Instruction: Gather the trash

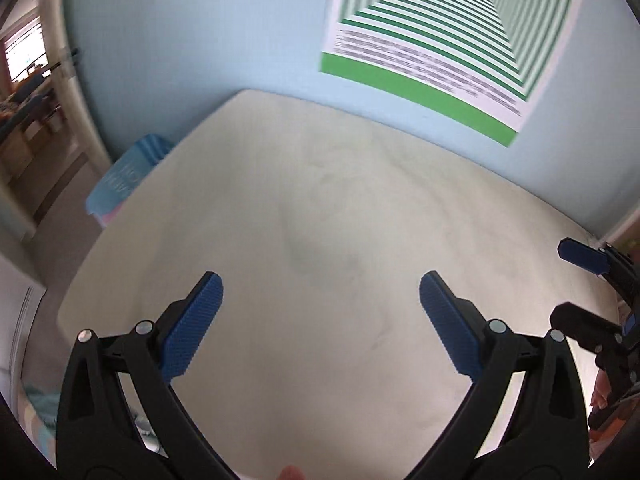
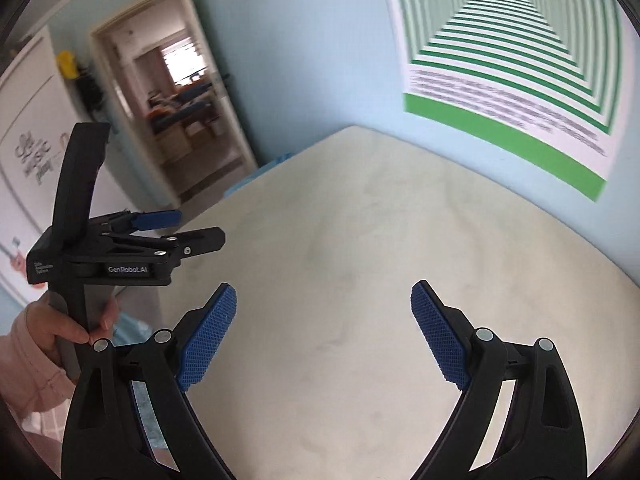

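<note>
Two tongs are in my hands, and neither carries anything. My left gripper (image 1: 320, 320) stands wide, its blue pads (image 1: 192, 328) well apart, with only bare tabletop (image 1: 320, 200) between and ahead of them. My right gripper (image 2: 324, 332) is spread just as wide and touches nothing; it too looks down over bare table. From the right one I see my left hand (image 2: 60, 332) on its handle off to the left, that tool held above the table's left edge.

No trash shows anywhere ahead of either pair of fingers; the surface is blank as far as the wall, so I cannot say where the thing to collect lies. Beyond the table's far left corner, ahead and left of my left tongs, stands a light blue basket (image 1: 128, 176), which I take for the bin.

As I judge it, the step is searching. The views are a little smeared, so I should steady both wrists, keep the fingers spread, and sweep the cameras over the floor and table edges until a scrap appears.
</note>
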